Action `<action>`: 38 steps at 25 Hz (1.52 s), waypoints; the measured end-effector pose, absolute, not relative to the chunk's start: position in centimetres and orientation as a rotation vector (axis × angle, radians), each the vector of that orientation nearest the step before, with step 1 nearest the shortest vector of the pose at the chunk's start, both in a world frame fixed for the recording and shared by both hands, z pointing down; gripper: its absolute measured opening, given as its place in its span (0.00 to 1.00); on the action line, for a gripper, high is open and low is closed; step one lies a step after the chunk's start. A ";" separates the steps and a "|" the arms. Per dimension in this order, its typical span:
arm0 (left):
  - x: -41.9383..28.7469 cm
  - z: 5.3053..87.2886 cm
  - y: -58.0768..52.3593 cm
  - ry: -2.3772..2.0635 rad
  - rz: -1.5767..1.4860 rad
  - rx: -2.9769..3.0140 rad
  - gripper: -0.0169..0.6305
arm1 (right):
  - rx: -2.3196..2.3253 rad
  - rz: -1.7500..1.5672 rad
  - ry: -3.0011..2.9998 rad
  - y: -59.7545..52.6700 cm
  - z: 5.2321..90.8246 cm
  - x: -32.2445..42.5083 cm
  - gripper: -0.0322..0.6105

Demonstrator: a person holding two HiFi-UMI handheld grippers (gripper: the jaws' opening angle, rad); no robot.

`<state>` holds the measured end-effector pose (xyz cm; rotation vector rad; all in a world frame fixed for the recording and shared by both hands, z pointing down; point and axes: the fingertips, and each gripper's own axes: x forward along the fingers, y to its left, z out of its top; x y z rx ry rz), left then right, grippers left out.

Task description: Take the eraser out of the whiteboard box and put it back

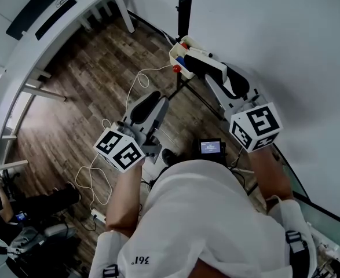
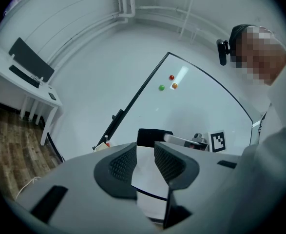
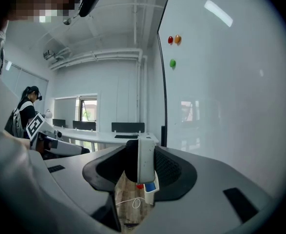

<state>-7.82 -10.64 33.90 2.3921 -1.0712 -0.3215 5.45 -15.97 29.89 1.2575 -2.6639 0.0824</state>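
The right tongs (image 3: 140, 167) are clamping the eraser (image 1: 207, 63) across its white plastic body, black felt facing sideways, and holding it just by the whiteboard box (image 1: 180, 52) at the edge of the whiteboard (image 1: 285, 39). The left tongs (image 2: 145, 152) are standing apart, empty. The eraser is probably handling as light and rigid with a soft felt face, so the hard sides are offering the surest hold.
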 end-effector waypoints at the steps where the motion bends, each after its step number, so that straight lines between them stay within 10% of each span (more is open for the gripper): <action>1: -8.0 33.9 -10.5 -1.075 -0.324 2.388 0.21 | 1.262 0.094 -2.672 -15.8 29.9 5.6 0.35; 38: -8.0 39.9 -4.9 -1.063 -0.225 2.252 0.21 | 1.249 0.378 -2.661 -9.9 35.3 8.9 0.35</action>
